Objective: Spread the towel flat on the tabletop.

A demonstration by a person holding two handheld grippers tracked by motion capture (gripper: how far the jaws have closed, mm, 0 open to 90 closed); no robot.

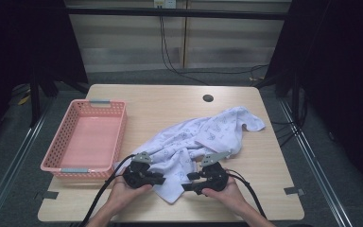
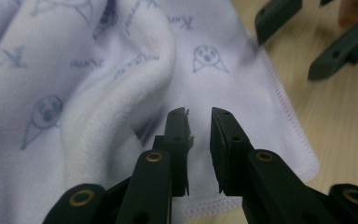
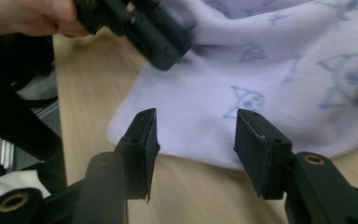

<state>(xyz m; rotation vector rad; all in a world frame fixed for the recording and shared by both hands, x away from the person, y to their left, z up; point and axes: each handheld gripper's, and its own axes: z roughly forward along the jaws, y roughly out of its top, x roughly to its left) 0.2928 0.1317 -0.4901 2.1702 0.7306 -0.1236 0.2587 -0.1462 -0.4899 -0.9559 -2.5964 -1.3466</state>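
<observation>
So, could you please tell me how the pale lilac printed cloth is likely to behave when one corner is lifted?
The pale lilac printed cloth would probably droop limply, since it already lies in soft rumpled folds on the wooden table. It looks thin and hemmed, so likely light. Its fleecy surface suggests the left gripper, jaws slightly apart, should hold it without slipping.

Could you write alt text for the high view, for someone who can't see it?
Two hands hold the black left gripper and right gripper at the near edge of a crumpled pale lilac printed cloth on a light wooden table. A pink plastic basket sits left.
</observation>
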